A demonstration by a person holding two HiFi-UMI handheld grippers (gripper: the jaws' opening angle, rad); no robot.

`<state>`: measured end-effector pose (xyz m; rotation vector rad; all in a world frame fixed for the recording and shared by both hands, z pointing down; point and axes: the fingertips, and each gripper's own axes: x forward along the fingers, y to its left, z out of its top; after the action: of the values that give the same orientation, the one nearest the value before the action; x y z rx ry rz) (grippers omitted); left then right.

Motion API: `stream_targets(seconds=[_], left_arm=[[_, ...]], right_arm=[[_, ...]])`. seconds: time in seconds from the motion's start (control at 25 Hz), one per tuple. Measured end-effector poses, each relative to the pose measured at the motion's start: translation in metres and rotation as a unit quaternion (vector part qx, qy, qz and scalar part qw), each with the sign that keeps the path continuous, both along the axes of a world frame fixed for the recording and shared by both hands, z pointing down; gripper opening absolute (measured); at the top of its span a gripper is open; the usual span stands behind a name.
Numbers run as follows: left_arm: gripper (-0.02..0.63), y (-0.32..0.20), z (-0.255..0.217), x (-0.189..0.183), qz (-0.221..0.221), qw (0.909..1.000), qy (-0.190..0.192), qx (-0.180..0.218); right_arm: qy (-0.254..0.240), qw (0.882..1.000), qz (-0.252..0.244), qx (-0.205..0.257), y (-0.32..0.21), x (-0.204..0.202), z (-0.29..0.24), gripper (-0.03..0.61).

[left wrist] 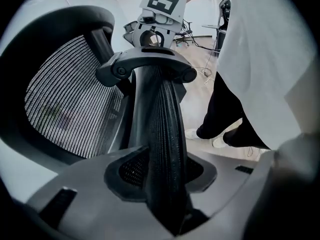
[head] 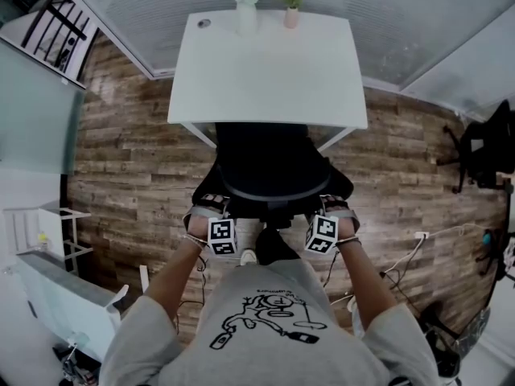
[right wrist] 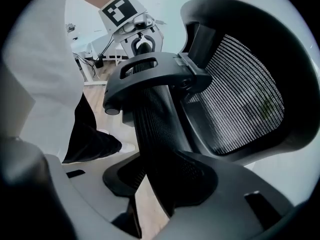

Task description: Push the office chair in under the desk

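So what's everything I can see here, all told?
desk: one, white, top centre
office chair: one, black, partly under the desk's near edge
vases: two, white and pinkish, holding flowers, desk's far edge
second chair: one, black, far right
cables: a few, pale, floor at right
rack: one, white, far left
floor: brown wood planks
person: one, pale grey printed shirt, bottom
tools: two, grey; left tool and right tool clamped on the chair's headrest

The slot between the jaws of the left gripper and of the right gripper is filled by the headrest. Ahead of both, passage is barred by the chair back and the desk. Wooden floor is left free outward of each, while the rear is closed off by the person's torso.
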<state>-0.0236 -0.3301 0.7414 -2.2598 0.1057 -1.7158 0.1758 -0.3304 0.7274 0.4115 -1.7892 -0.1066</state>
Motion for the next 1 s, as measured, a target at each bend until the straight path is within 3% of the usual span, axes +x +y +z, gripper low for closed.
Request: stream_targets(seconds=[0.32,0.64,0.84,1.0], left_arm=[[0.15,0.0,0.002,-0.007,-0.009,0.9998,-0.015,0.003],[0.201,0.0,0.004,-0.01,-0.022,0.9991,-0.035,0.011],[0.201,0.008,-0.01,-0.016,-0.061,0.9981,-0.009,0.003],[0.201,0.016,-0.032,-0.019,-0.093,0.9954,0.022,-0.006]], right_arm=[[0.0,1.0,-0.002,-0.004,0.003,-0.006,0.001,0.173],[-0.016,1.0,0.01,-0.013,0.008,-0.009,0.0,0.192],[-0.034,0.999,0.024,-0.032,0.016,-0.013,-0.015,0.204],[-0.088,0.994,0.056,-0.035,0.017,-0.021,-0.047,0.186]])
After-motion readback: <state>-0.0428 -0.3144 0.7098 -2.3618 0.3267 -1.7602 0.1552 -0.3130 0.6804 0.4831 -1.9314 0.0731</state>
